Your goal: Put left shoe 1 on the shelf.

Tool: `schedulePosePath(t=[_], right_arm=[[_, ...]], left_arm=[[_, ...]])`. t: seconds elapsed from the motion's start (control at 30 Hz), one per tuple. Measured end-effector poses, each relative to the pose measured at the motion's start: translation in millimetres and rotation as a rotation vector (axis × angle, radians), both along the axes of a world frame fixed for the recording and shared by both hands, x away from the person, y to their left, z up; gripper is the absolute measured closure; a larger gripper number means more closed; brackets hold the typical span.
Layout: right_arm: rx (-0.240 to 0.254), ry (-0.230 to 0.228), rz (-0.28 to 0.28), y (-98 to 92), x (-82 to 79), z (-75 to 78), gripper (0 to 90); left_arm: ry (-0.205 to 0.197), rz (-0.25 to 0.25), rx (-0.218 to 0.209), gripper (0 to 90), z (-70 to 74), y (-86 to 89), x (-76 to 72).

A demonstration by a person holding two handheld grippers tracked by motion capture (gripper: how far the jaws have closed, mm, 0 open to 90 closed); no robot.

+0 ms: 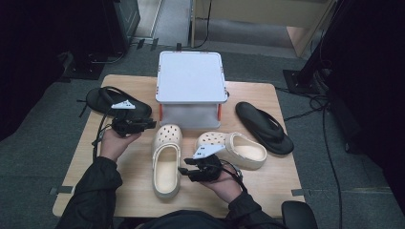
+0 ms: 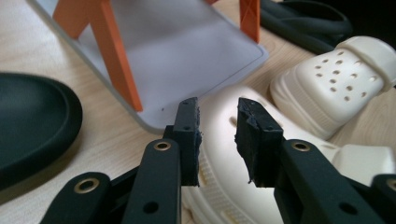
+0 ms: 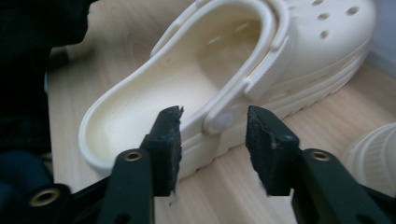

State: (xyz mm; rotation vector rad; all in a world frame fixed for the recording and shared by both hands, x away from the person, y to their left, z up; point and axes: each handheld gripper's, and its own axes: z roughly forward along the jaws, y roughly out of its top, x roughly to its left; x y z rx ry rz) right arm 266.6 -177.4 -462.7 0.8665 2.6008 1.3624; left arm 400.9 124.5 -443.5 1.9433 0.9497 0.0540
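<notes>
Cream and full of little holes, two clogs sit in the middle of the wooden table (image 1: 267,186). The left clog (image 1: 166,160) lies between both grippers. The left gripper (image 1: 152,123) is just by its toe, jaws apart and holding nothing. The right gripper (image 1: 183,169) is by its side, jaws also apart and empty. The right clog (image 1: 234,149) is just beside it. A black sandal (image 1: 263,127) lies on each side of a white stand (image 1: 191,88).

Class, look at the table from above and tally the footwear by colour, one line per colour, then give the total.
Cream clogs: 2, one lying lengthwise near the middle of the table, one lying sideways to its right.
Black sandals: 2, one at the far left, one at the right.
Total: 4 pieces of footwear.
</notes>
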Motion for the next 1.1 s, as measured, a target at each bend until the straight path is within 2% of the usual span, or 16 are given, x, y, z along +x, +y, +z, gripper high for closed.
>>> schedulePosePath(t=[0.1, 0.23, 0.37, 0.4, 0.43, 0.47, 0.5, 0.67, 0.73, 0.83, 0.97, 1.1], right_arm=[[0.004, -0.002, -0.012, 1.8, 4.0, 2.4, 52.8], [-0.006, 0.004, -0.027, 6.5, 12.6, 5.6, 50.7], [-0.01, 0.014, -0.035, 10.2, 21.6, 9.0, 49.6], [-0.009, 0.011, -0.039, 11.4, 22.7, 9.6, 49.3], [-0.016, 0.007, -0.039, 15.0, 26.2, 11.0, 47.6], [-0.019, 0.004, -0.041, 16.4, 27.5, 11.2, 46.7], [-0.025, 0.004, -0.043, 18.0, 29.3, 11.2, 45.7], [-0.038, 0.015, -0.045, 24.2, 36.9, 9.9, 43.5], [-0.044, 0.007, -0.045, 26.3, 39.2, 9.5, 43.4], [-0.051, 0.013, -0.051, 27.8, 40.6, 9.4, 43.4], [-0.062, 0.005, -0.061, 31.6, 44.8, 8.2, 43.4], [-0.084, -0.004, -0.063, 36.5, 47.9, 5.3, 43.8]], left_arm=[[0.009, -0.003, -0.008, 67.4, 5.4, -0.2, 0.1], [0.0, -0.014, -0.013, 65.1, 15.0, 0.4, 3.2], [-0.028, -0.019, -0.018, 64.5, 28.5, 1.9, 6.1], [-0.05, -0.013, -0.032, 64.5, 32.2, 3.0, 6.2], [-0.045, -0.023, -0.036, 64.5, 35.3, 3.8, 7.3], [-0.052, -0.023, -0.009, 64.5, 40.4, 3.3, 8.6], [-0.057, -0.029, -0.003, 64.5, 43.3, 3.0, 9.3], [-0.075, -0.037, -0.007, 64.2, 53.1, 2.1, 11.5], [-0.086, -0.04, -0.032, 64.8, 60.3, -0.4, 13.0], [-0.088, -0.05, -0.024, 65.3, 64.4, -3.6, 15.3], [-0.095, -0.06, -0.035, 65.7, 74.5, -10.1, 21.8], [-0.117, -0.08, -0.029, 65.5, 84.7, -20.0, 30.0]])
